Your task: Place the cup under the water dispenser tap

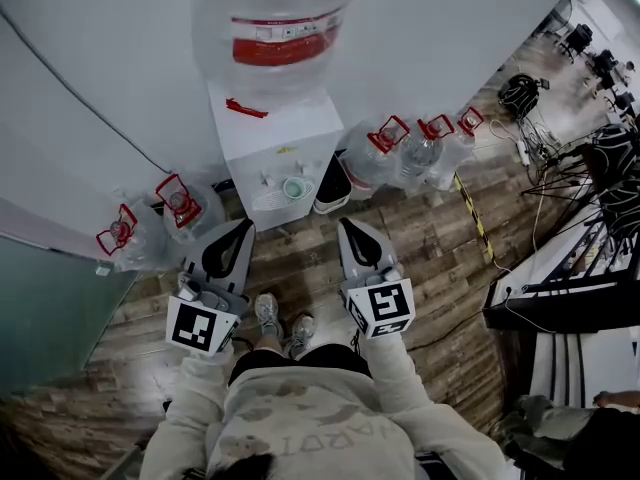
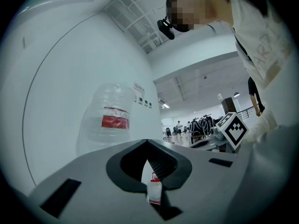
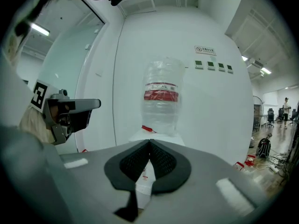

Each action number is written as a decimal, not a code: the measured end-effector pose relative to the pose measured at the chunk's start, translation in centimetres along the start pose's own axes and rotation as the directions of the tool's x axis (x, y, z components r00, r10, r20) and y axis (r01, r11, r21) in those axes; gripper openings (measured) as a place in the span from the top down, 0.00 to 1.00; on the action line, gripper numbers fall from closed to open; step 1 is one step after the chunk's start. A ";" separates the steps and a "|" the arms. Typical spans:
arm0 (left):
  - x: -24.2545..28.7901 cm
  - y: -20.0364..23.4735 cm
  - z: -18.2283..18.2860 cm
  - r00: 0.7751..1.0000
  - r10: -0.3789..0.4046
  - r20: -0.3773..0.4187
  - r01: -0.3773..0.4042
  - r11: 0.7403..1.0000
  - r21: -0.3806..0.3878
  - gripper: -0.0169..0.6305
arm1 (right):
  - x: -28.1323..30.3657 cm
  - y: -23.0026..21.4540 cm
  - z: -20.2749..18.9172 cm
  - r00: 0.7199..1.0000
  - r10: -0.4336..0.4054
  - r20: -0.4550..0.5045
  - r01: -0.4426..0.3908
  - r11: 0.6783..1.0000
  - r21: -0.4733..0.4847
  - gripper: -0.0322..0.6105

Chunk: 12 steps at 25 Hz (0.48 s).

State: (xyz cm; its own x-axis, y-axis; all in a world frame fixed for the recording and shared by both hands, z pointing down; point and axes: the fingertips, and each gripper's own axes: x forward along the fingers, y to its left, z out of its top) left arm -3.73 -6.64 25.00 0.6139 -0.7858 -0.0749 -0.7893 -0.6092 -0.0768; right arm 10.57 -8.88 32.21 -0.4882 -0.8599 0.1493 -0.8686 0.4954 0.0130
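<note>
In the head view the white water dispenser (image 1: 272, 143) stands against the wall with a large clear bottle (image 1: 275, 28) on top. A pale green cup (image 1: 297, 188) sits at its front, just below the small taps (image 1: 267, 178). Both grippers hover side by side in front of the dispenser and well short of the cup. My left gripper (image 1: 225, 251) is shut with nothing in it. My right gripper (image 1: 362, 243) is shut and empty too. In each gripper view the jaws meet at their tips, and the dispenser's bottle (image 2: 112, 120) (image 3: 161, 97) shows beyond them.
Spare water jugs with red handles stand on the wooden floor left (image 1: 180, 203) and right (image 1: 378, 156) of the dispenser. A dark bin (image 1: 333, 183) sits beside its right side. The person's shoes (image 1: 270, 313) are below the grippers. Desks and cables (image 1: 560, 258) fill the right.
</note>
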 end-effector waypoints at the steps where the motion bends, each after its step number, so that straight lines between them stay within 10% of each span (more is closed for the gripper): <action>1: 0.0 -0.1 0.2 1.000 0.001 0.000 -0.001 1.000 -0.001 0.97 | -0.2 0.0 0.3 1.000 -0.001 0.005 0.001 1.000 -0.003 0.94; 12: -0.5 -0.8 2.5 1.000 0.014 0.021 -0.014 1.000 0.001 0.97 | -2.1 0.1 3.5 0.998 -0.006 0.057 0.007 1.000 -0.016 0.94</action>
State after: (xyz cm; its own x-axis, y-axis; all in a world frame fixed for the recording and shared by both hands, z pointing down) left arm -3.35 -5.44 22.67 0.6032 -0.7916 -0.0971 -0.7976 -0.5983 -0.0772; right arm 11.18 -7.47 28.43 -0.4868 -0.8686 0.0926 -0.8706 0.4911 0.0304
